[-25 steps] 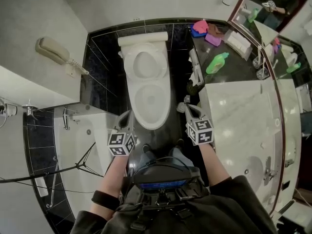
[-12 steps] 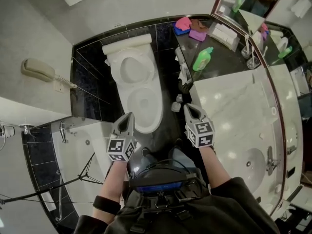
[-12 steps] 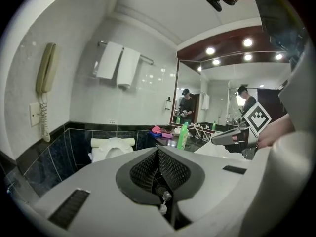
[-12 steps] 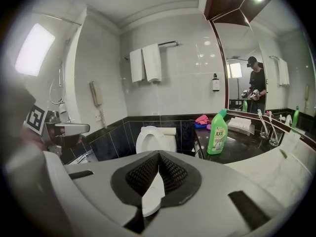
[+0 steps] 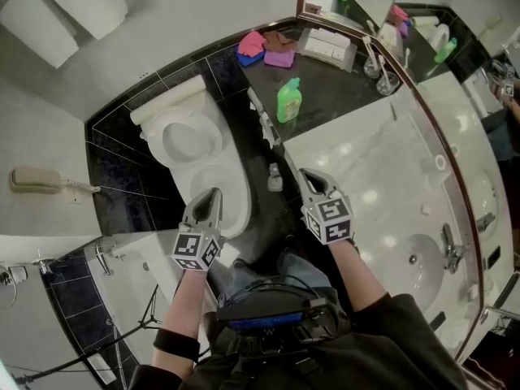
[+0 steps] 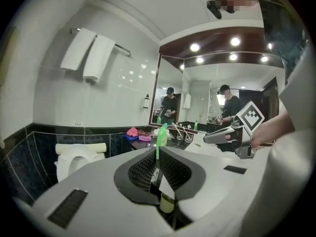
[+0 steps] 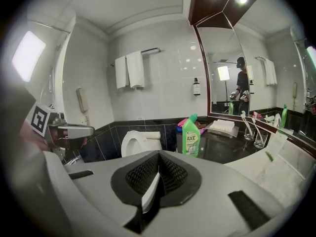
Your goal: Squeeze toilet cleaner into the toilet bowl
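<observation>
My left claw (image 5: 213,193) is all but closed and empty; its jaws have just opened a hair. My right claw (image 5: 305,173) is fully closed and empty. The green cleaner bottle (image 5: 288,101) stands upright on the dark tabletop (image 5: 341,96), right of the toilet (image 5: 223,173) and well apart from both claws.
</observation>
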